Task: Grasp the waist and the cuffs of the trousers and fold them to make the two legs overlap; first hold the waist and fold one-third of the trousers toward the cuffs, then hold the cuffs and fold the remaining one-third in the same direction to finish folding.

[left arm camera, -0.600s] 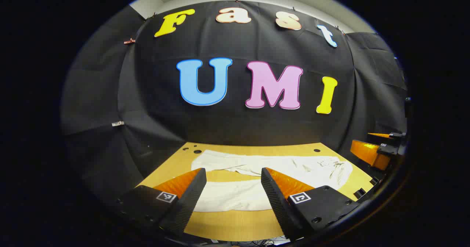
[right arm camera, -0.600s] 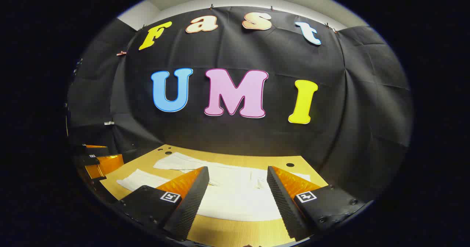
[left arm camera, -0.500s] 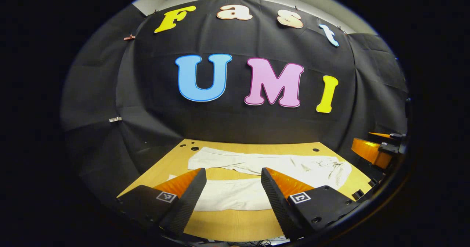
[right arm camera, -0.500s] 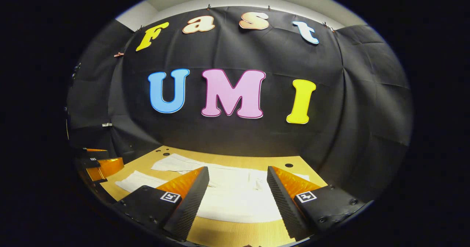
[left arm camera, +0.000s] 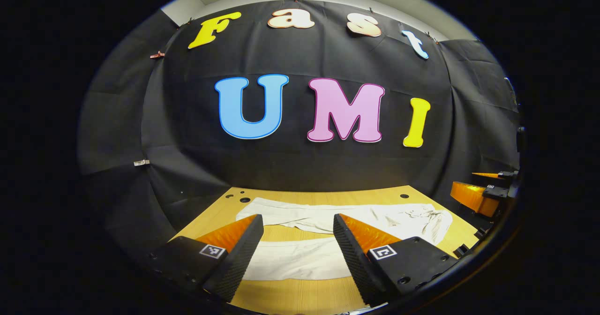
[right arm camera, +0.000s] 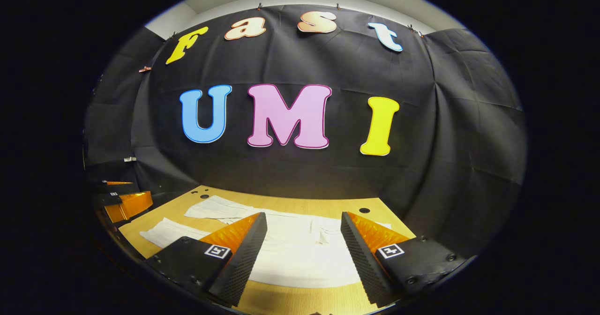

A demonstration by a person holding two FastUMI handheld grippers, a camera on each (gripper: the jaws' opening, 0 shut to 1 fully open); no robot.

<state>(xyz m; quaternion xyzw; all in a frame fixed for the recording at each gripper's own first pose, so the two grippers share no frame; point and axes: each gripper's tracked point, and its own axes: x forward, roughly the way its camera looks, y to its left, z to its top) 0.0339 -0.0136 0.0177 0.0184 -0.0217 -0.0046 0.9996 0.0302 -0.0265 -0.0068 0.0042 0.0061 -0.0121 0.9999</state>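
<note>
**Op A:** From my station, left gripper has its fingers spread wide, nothing between them. It hangs above the near edge of the wooden table, not touching cloth.

**Op B:** Same on my side. Right gripper is fully parted and holds nothing, poised over the near side of the table.

**Op A:** Trousers lie flat on the table, pale off-white, spread open. In the left gripper view one leg runs along the far side, the other lies nearer, a strip of bare wood between them. The legs meet at the right, where the cloth is rumpled.

**Op B:** In the right gripper view the trousers show their broad part right ahead of my fingers, both legs reaching away to the left. Leg ends lie apart from each other.

**Op A:** I see the right gripper at the far right edge of my view, beside the table.

**Op B:** And the left gripper sits at the left edge of mine, near the leg ends. Small dark holes mark the table's far corners.
</note>
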